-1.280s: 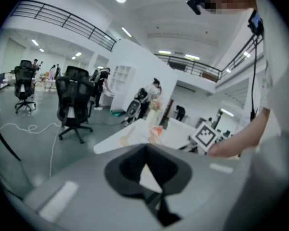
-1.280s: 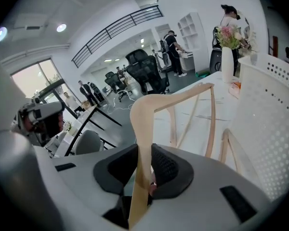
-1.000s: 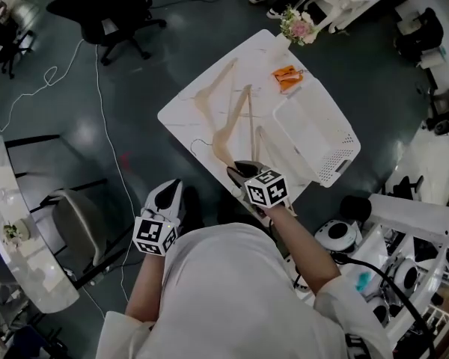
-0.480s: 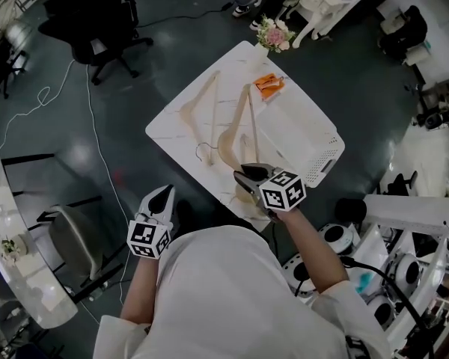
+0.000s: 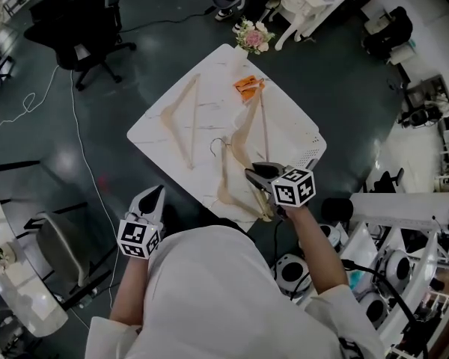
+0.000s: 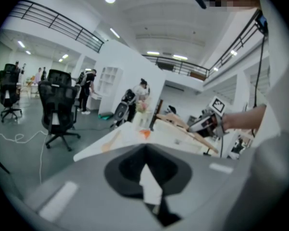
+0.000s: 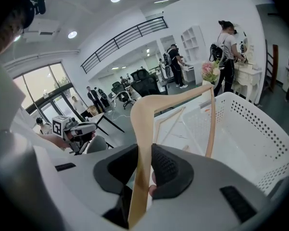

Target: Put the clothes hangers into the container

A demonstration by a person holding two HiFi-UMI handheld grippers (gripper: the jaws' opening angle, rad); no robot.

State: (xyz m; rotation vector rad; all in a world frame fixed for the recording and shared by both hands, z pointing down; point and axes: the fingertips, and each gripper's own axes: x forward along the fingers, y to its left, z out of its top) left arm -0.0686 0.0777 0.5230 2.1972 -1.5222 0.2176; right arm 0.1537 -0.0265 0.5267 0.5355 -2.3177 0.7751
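Person in a loose white short-sleeved top (image 5: 224, 290). Left of the top: left gripper (image 5: 157, 191), pale grey-white shell, black pointed tip, cube with black-and-white square markers (image 5: 138, 238). Right of the top: right gripper (image 5: 253, 173), same grey shell, black ribbed pads (image 7: 168, 170), matching marker cube (image 5: 293, 188).

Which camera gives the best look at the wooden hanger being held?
The right gripper view: the hanger is close up, pinched in the right gripper. The head view shows it small from above; the left gripper view shows it far off, side-on.
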